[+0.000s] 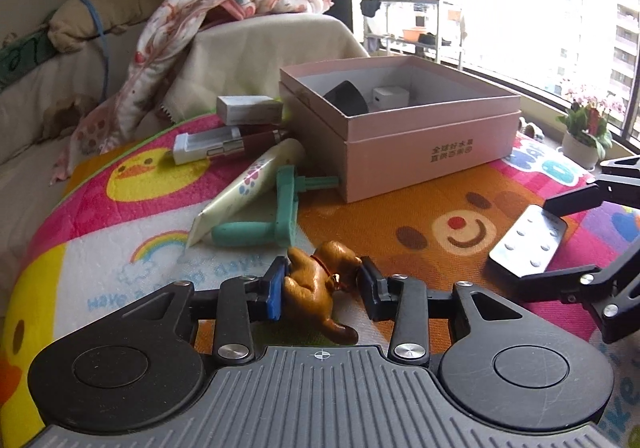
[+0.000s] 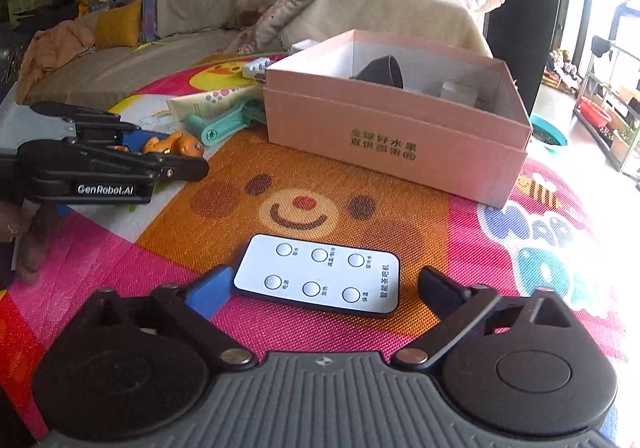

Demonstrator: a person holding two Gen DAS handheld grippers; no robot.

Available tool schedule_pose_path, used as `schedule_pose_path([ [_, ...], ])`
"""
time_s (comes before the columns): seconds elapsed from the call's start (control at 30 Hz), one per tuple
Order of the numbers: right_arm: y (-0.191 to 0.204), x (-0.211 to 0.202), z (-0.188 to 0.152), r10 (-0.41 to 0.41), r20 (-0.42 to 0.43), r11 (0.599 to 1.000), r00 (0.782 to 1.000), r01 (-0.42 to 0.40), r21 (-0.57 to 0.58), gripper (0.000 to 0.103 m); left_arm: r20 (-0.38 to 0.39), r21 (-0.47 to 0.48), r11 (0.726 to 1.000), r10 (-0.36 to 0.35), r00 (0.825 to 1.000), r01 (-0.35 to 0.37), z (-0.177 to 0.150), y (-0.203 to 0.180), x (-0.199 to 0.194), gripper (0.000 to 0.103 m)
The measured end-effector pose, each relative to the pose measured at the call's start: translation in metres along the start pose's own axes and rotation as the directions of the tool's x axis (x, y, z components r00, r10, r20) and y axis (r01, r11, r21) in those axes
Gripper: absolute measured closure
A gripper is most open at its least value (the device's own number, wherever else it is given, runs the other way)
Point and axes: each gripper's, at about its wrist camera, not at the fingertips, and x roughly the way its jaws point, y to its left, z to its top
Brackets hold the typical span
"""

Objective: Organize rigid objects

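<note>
Two hand-held grippers work low over a cartoon play mat [image 2: 328, 176] toward an open pink box [image 2: 400, 136]. The left gripper [image 1: 322, 286] straddles a brown dog figurine [image 1: 320, 280] lying on the mat; its blue pad [image 1: 276, 290] touches the figurine's flank, while the opposite finger appears just beside the head, so the jaws are nearly closed but a firm grip cannot be confirmed. The right gripper [image 2: 326, 288] has its jaws spread wide on either side of a white remote control [image 2: 320, 274] lying flat on the mat, neither finger touching it. To do this step well, each gripper should probably close squarely across its object's narrow width before lifting. Both tools sit low, nearly level, pointing toward the box, which already holds a dark curved object [image 1: 346, 98] and a white cube [image 1: 390, 96].
</note>
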Motion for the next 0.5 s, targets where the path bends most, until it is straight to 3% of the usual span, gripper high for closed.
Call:
schedule_pose_path([
  [0.17,0.002,-0.01,-0.003,0.0,0.021,1.0,1.0,0.0,-0.027,0.015,0.009,0.006,0.996,-0.091,0.996,0.091,-0.005,-0.013,-0.022,0.061],
  [0.27,-0.001,-0.027,-0.003,-0.014,0.068,0.998,0.998,0.019,-0.064,0.015,0.059,-0.028,0.987,-0.154,0.986,0.156,0.008,-0.016,-0.038,0.061],
  [0.4,-0.013,-0.057,0.011,-0.052,0.17,0.996,0.984,0.063,-0.062,0.015,0.203,-0.017,0.977,-0.207,0.957,0.214,0.055,-0.017,-0.061,0.061],
  [0.5,-0.024,-0.079,0.036,-0.089,0.286,0.993,0.954,0.107,-0.049,0.015,0.314,0.0,0.974,-0.217,0.924,0.229,0.105,-0.015,-0.068,0.061],
])
